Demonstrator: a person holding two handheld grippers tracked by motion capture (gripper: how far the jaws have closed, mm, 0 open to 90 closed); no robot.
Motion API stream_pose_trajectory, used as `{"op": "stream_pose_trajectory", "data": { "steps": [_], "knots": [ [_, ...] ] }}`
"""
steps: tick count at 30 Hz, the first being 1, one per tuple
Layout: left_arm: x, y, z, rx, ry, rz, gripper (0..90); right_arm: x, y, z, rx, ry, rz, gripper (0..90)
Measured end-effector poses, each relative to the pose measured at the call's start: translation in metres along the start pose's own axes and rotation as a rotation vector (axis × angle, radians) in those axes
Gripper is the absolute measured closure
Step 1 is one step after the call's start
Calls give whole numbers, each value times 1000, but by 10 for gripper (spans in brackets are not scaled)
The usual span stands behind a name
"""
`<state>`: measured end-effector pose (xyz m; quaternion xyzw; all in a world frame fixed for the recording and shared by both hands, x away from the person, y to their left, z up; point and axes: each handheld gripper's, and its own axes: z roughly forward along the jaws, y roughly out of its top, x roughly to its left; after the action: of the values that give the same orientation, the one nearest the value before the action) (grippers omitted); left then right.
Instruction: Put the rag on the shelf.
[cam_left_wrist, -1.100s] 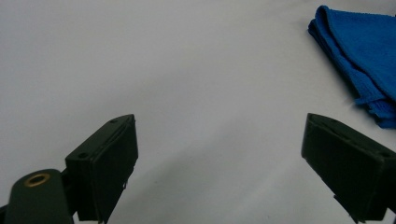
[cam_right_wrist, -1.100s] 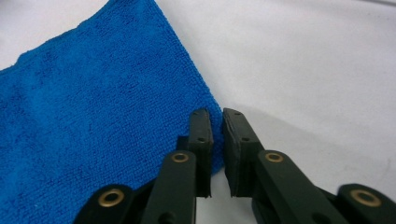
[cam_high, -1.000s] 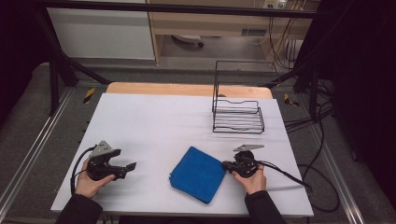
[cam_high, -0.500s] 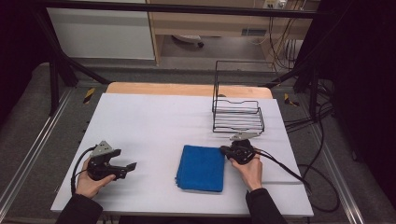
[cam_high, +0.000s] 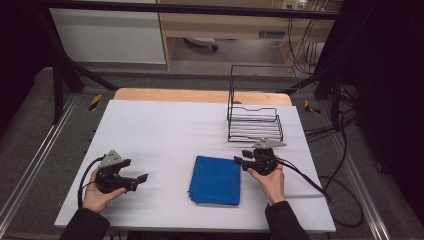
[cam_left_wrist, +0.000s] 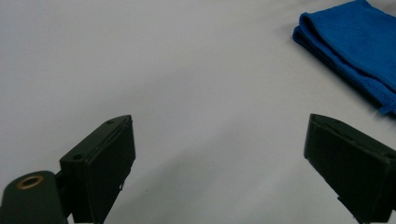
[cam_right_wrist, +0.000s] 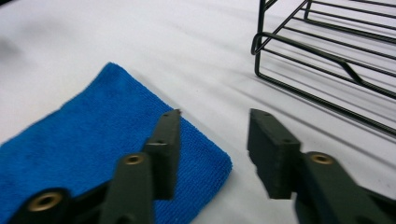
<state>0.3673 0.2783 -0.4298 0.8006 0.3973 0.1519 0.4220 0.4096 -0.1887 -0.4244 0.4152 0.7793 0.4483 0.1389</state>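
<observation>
High view: a folded blue cloth (cam_high: 216, 179) lies flat on the white table (cam_high: 165, 130), near the middle of the near half. The right gripper (cam_high: 243, 162) is held just beside the cloth's far right corner, its jaws pointing left toward that corner. The jaws have just been opening; they now stand parted with nothing between them, and the cloth is free of their pads. A black wire rack (cam_high: 254, 121) stands on the far right part of the table, just beyond the right gripper. The left gripper (cam_high: 141, 178) rests near the left near edge of the table, well apart from the cloth, its jaws pointing right.

Right gripper view: the right gripper (cam_right_wrist: 215, 144) shows a plain gap between its two black jaws. One jaw lies over the corner of the cloth (cam_right_wrist: 84, 144); the other is over bare table. The rack (cam_right_wrist: 327, 56) lies beyond, at the upper right.

Left gripper view: the left gripper (cam_left_wrist: 219, 158) has its jaws spread wide over bare table, holding nothing. The cloth (cam_left_wrist: 355, 51) lies farther off at the upper right, its folded edges stacked.
</observation>
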Motion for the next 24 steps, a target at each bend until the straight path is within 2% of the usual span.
{"op": "stream_pose_trajectory", "data": {
  "steps": [4,5,9,10,11,16,20,24],
  "knots": [
    [-3,6,3,2,-3,-2,94,-2,-4,-9,-19,17,28,269],
    [-4,7,4,1,-5,-4,94,-2,-4,-9,-19,17,28,269],
    [-11,14,11,18,-2,1,94,-2,-8,-17,-29,59,26,125],
    [-13,16,13,21,-3,3,94,-2,-8,-17,-29,59,26,125],
    [-15,18,14,25,-4,6,94,-3,-10,-20,-28,66,32,83],
    [-28,32,22,15,-25,20,93,-4,-17,-26,-38,68,35,58],
    [-38,42,32,30,-38,37,88,-6,-23,-29,-13,53,34,39],
    [-48,54,42,24,-53,43,90,-8,-28,-32,-9,47,42,37]
  ]
}}
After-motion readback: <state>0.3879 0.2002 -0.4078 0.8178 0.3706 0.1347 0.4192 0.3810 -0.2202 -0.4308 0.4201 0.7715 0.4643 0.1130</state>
